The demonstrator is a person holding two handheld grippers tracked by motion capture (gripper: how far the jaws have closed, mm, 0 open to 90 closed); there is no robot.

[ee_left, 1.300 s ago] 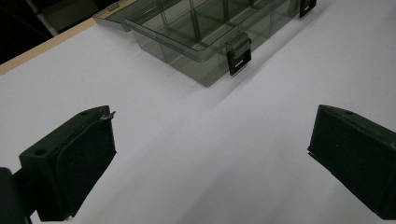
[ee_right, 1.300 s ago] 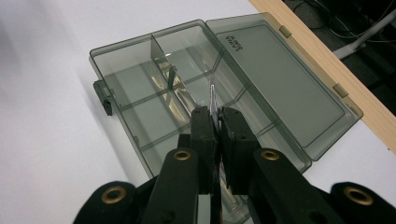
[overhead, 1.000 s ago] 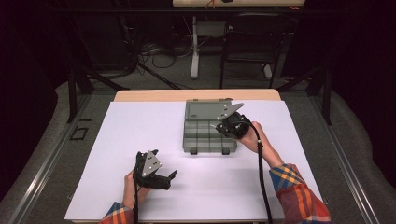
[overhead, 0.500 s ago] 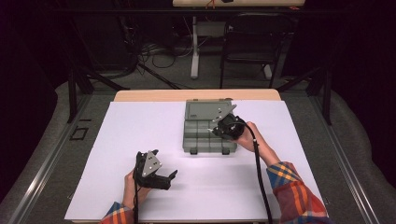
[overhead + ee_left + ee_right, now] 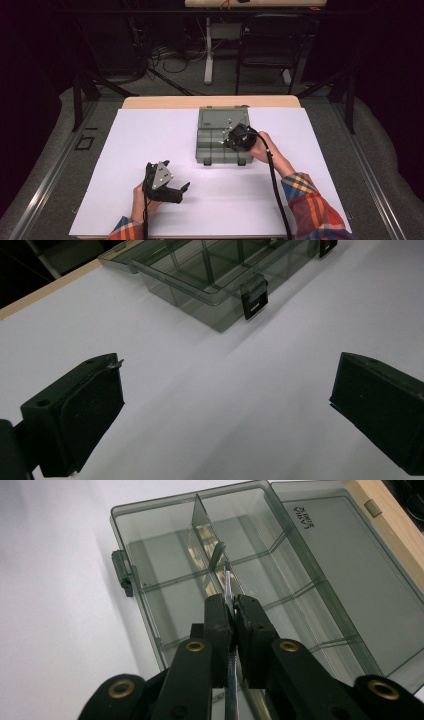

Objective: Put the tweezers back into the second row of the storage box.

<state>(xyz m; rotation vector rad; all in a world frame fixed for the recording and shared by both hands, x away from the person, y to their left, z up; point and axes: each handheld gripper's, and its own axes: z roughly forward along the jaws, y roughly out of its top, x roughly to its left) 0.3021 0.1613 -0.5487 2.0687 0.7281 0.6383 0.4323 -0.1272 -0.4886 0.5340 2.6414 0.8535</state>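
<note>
While right gripper pinches thin divider, lower edge hidden between jaws.

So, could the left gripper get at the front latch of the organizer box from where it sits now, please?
Probably yes: the left gripper stands open, and only bare white table lies between it and the latch.

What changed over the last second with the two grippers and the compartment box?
The right gripper, shut on a thin divider strip, moved a little lower and further over the open organizer box, toward its compartments. Its grip did not change. The left gripper stayed resting on the white table, jaws open, and the box stayed in place with its lid open.
</note>
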